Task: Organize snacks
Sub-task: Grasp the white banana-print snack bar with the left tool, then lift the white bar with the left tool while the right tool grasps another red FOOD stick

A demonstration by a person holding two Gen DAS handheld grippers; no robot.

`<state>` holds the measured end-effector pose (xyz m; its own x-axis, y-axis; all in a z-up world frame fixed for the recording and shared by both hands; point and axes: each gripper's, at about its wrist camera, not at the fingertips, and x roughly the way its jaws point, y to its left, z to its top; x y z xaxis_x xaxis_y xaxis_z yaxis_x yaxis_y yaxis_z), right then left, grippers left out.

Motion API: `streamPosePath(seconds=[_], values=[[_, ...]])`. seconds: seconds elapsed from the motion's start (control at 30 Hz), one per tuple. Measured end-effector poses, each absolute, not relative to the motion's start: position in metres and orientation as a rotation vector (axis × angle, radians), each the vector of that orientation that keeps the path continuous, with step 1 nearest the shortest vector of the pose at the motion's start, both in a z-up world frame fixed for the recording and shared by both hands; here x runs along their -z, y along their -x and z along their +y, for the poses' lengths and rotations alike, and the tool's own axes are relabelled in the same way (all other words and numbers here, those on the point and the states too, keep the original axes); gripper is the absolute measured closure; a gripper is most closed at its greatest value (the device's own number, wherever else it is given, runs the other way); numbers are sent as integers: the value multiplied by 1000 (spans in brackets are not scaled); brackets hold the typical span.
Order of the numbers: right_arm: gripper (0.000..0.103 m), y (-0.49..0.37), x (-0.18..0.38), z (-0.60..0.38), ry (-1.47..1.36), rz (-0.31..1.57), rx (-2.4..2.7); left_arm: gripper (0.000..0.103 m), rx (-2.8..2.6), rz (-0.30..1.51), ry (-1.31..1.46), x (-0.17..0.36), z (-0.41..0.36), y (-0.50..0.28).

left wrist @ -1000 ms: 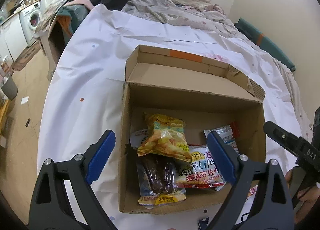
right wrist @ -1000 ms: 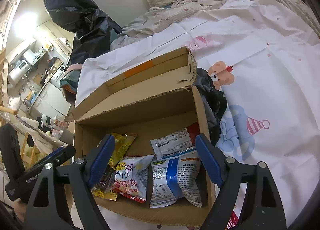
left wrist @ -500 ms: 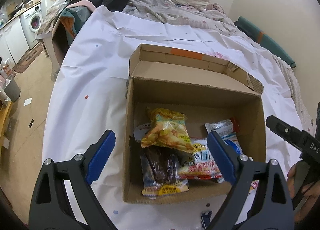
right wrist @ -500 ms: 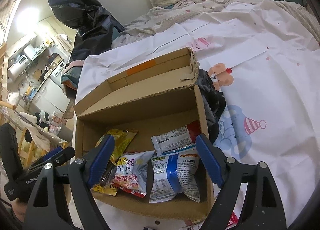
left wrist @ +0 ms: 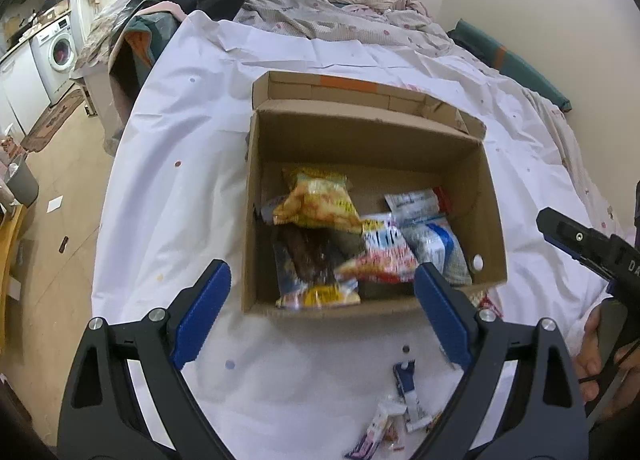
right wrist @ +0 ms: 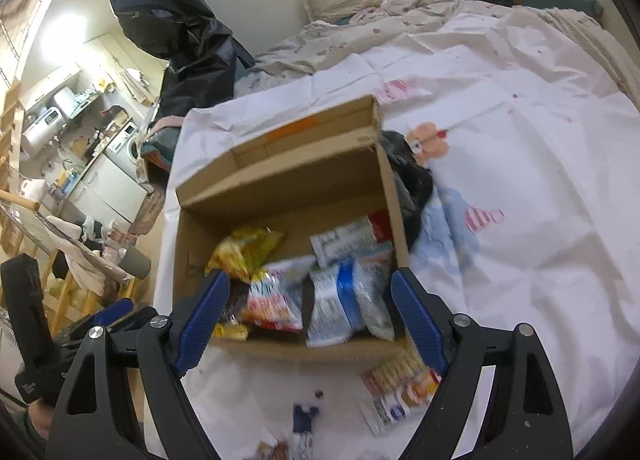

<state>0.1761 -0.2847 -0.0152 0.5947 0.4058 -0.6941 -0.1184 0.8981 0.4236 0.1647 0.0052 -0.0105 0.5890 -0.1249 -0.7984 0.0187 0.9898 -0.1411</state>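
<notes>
Both tools have pulled back from the box (left wrist: 372, 220) over the last second. The box now sits farther off in both wrist views, and the bed sheet (left wrist: 168, 188) in front of it has come into sight.

Left tool (left wrist: 320, 316) is spread wide and holds nothing. Right tool (right wrist: 310, 316) is also wide and empty; its tip shows to the right of the box in the left view.

The box stands open on the bed, flaps up at its far side. Inside: a yellow bag (left wrist: 316, 200) at the back left, a dark pack (left wrist: 308, 256) in front of it, a red-white bag (left wrist: 384, 252) in the middle, a blue-white bag (left wrist: 432, 244) at the right.

The retreat uncovers loose snacks still outside, on the sheet just in front of the box: an orange pack (right wrist: 400, 376) near the front right corner, a small white-blue pack (right wrist: 388, 412) beside it, and small sachets (left wrist: 396, 412) nearer the camera.

Judgement: the task is partly done. The loose ones in front are likely next, with either empty tool free to reach. The views are motion-blurred, so labels cannot be read.
</notes>
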Motion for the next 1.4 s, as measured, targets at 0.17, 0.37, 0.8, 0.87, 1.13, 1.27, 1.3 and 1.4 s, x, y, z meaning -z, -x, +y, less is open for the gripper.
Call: streamPosePath(seconds=[0.17,0.37,0.8,0.87,1.13,1.27,1.3,1.4], values=[[17,-154,28,-293,-336,942,-241,12,39,950,92,18,9,-146],[17,-129,43,-294,-324,995,-223,12,63,1060,109,42,8,-136],[17,-110,69,-309,-319,1084,-154,46,280,1472,23,132,-42,-103],[17,-111,71,-308,-310,1096,-150,47,295,1483,3,138,-49,-100],[17,-116,75,-308,-330,1113,-151,89,331,1552,16,154,-56,-97],[17,-121,89,-321,-436,1166,-127,89,291,1499,31,134,-45,-96],[17,-124,96,-324,-472,1195,-118,89,287,1479,68,126,-38,-97],[17,-132,122,-331,-565,1287,-85,89,236,1411,144,104,-20,-100]])
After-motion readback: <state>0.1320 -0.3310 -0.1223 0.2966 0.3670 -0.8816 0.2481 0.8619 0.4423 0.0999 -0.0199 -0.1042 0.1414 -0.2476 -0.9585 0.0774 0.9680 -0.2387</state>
